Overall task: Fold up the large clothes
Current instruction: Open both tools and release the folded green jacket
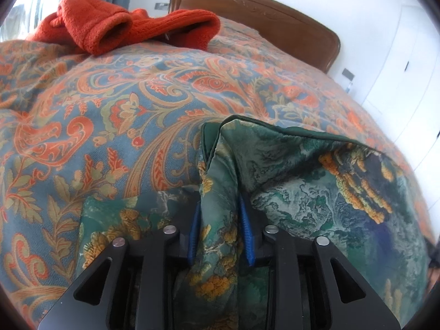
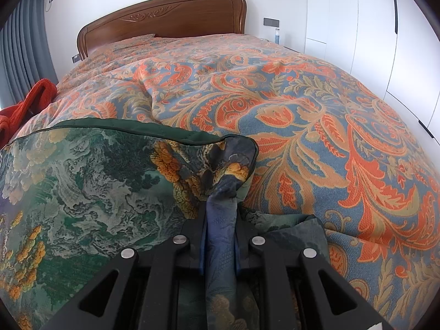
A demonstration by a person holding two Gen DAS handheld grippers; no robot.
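Observation:
A large green garment with yellow-orange and blue print (image 1: 316, 192) lies at the near end of the bed; it also shows in the right wrist view (image 2: 90, 192). My left gripper (image 1: 220, 206) is shut on a bunched left corner of its dark-piped edge. My right gripper (image 2: 221, 211) is shut on the bunched right corner of the same edge. The edge stretches between both grippers, lifted a little above the bedspread. The rest of the garment hangs below, out of view.
The bed has an orange and blue paisley bedspread (image 2: 302, 110) and a wooden headboard (image 2: 165, 19). A red-orange knit garment (image 1: 115, 27) lies at the far left of the bed, also visible in the right wrist view (image 2: 30, 101). White wardrobes (image 2: 371, 27) stand on the right.

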